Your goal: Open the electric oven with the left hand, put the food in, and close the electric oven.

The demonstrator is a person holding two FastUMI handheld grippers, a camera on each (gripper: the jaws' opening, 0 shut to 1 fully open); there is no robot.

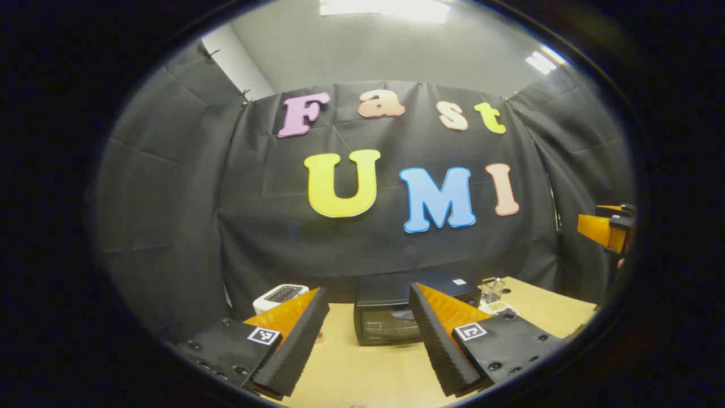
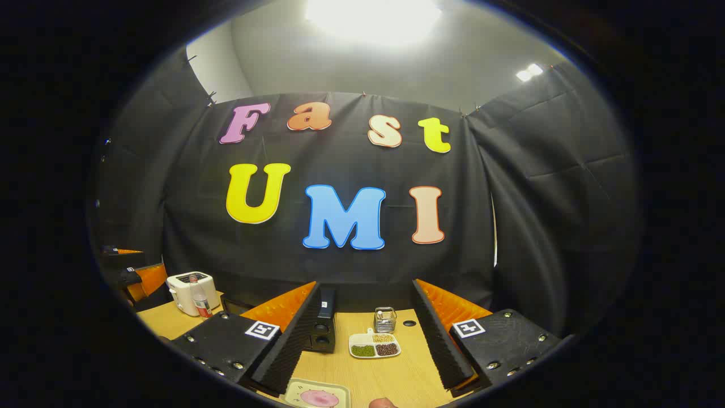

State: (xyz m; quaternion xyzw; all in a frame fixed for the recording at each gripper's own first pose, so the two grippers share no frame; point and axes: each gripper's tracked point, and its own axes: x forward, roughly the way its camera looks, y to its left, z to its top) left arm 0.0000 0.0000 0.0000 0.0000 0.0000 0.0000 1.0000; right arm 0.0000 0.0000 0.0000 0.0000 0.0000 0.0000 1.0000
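Note:
The black electric oven [image 1: 391,317] stands on the wooden table [image 1: 362,368], its glass door up against the front. My left gripper [image 1: 367,288] is open, hanging short of the oven with nothing between its fingers. In the right gripper view the oven's side [image 2: 323,326] peeks out behind my right gripper's left finger. Near the bottom edge a pale tray [image 2: 294,391] carries a pink piece of food [image 2: 318,398]. My right gripper [image 2: 365,283] is open and empty above that tray. The right gripper [image 1: 609,229] shows at the far right edge, the left gripper [image 2: 141,280] at the far left.
A white toaster [image 1: 280,296] [image 2: 190,292] stands left of the oven with a small bottle [image 2: 198,303] in front of it. Right of the oven are a wire holder [image 2: 385,320] [image 1: 491,290] and a sectioned dish of beans [image 2: 374,345].

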